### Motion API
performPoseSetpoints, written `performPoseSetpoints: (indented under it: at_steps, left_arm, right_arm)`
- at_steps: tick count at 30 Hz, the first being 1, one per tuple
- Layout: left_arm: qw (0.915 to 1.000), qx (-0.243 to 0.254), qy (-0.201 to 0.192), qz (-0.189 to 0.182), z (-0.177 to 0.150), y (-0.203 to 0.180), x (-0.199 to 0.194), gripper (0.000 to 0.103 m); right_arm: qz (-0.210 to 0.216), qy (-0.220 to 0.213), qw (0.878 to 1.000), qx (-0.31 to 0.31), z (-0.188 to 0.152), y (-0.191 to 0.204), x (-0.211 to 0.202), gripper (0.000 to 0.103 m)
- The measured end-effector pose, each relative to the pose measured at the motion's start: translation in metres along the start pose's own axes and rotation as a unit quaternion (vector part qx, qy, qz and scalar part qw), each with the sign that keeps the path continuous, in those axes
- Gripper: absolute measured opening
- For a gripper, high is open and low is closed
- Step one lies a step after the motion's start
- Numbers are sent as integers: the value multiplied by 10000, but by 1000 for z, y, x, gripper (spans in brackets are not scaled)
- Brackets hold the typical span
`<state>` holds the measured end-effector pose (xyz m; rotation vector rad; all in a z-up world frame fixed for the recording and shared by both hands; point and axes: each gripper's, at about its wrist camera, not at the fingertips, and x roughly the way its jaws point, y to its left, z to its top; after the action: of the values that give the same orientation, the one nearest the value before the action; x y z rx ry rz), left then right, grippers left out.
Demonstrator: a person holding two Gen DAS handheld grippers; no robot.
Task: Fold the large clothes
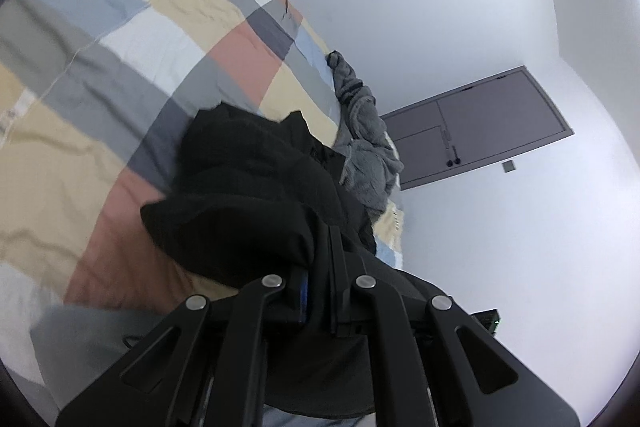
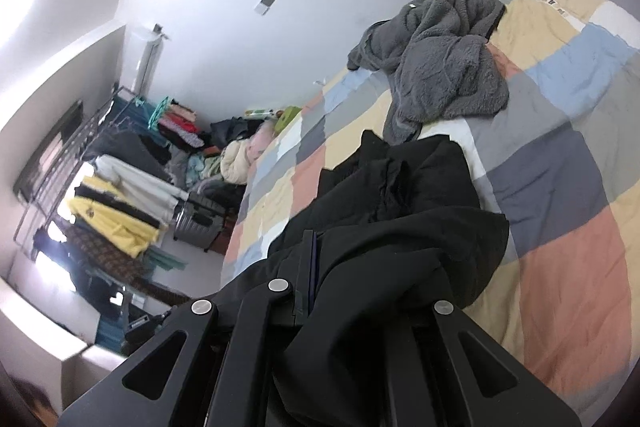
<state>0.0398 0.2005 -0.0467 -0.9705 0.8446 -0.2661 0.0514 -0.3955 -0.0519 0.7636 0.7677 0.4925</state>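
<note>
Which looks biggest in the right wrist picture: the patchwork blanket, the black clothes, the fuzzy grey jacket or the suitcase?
1. patchwork blanket
2. black clothes, though closest to the camera
3. fuzzy grey jacket
4. suitcase, though farthest away

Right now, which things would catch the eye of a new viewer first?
The black garment dominates, draped over both closed grippers and trailing onto the patchwork quilt. Beyond it a rumpled grey fleece lies on the quilt. A crowded clothes rack stands across the room.
</note>
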Motion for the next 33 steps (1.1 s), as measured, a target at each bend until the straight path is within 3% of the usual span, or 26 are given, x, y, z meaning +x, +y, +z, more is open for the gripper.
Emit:
performPoseSetpoints:
  at_steps: [9, 18, 26, 33]
  left_arm:
    - [9982, 250, 54, 542, 48, -29, 42, 6]
    - [9911, 281, 74, 1300, 90, -35, 104, 6]
    - [9655, 688, 282, 2496, 113, -25, 188, 6]
    - [9497, 964, 401, 2952, 115, -14, 235, 6]
  right_arm:
    - [-275, -16, 9992, 278, 48, -13, 37, 4]
    - [-629, 115, 9966, 512, 87, -38, 85, 4]
    - [-1219, 412, 9895, 655, 106, -73, 148, 4]
    - [-1415, 656, 9847, 771, 106, -106, 192, 3]
